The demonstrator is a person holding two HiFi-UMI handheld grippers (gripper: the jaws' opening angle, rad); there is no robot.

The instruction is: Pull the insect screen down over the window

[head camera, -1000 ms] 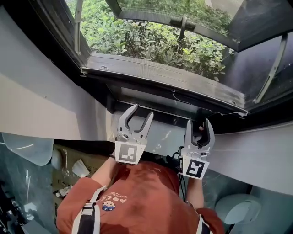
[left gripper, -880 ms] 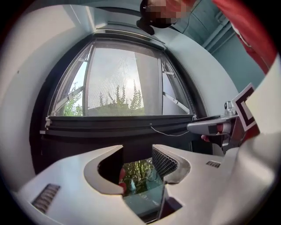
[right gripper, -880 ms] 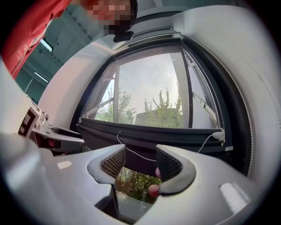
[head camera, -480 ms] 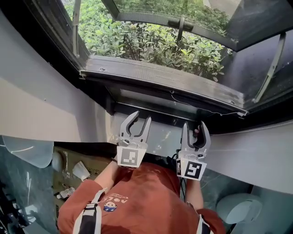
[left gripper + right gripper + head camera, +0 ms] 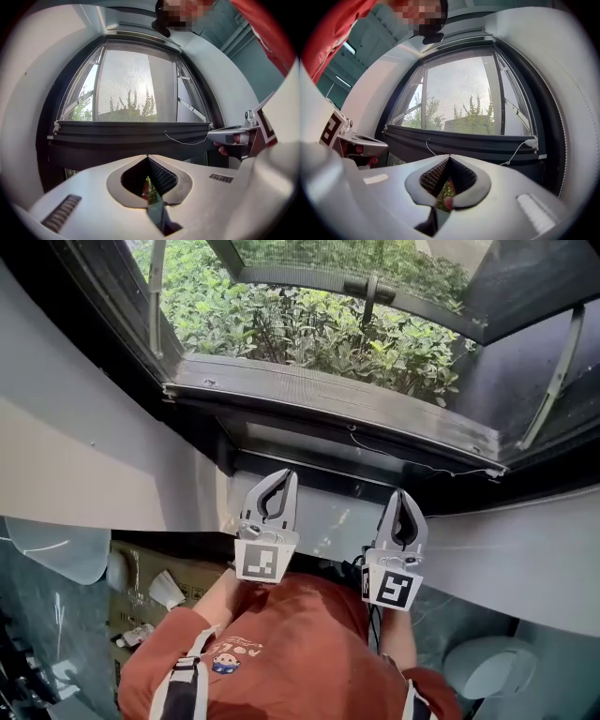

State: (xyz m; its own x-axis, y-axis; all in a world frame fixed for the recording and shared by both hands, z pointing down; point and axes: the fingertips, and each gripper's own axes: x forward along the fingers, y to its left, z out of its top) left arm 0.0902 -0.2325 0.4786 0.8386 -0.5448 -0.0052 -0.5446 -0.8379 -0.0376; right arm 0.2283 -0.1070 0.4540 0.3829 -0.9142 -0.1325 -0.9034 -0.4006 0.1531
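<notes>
The insect screen's dark bottom bar (image 5: 328,401) runs across the window, with mesh above it and a thin white cord (image 5: 412,463) hanging from it. The same bar (image 5: 131,129) crosses both gripper views (image 5: 459,140), with a strip of greenery showing under it. My left gripper (image 5: 284,474) is shut and empty, just below the bar at its left half. My right gripper (image 5: 401,493) is closing, its tips all but touching with nothing between them, below the bar's right half. Neither gripper touches the bar. Each gripper appears in the other's view: right gripper (image 5: 229,137), left gripper (image 5: 365,140).
A metal window stay (image 5: 558,381) slants at the right of the dark frame. The pale sill wall (image 5: 506,559) curves below the window. The person's red shirt (image 5: 281,643) fills the bottom. A cardboard box of clutter (image 5: 150,596) lies lower left, a pale round fixture (image 5: 492,667) lower right.
Both grippers went from wide open to shut, with nothing caught in either. They stayed in about the same place below the screen bar, which has not moved.
</notes>
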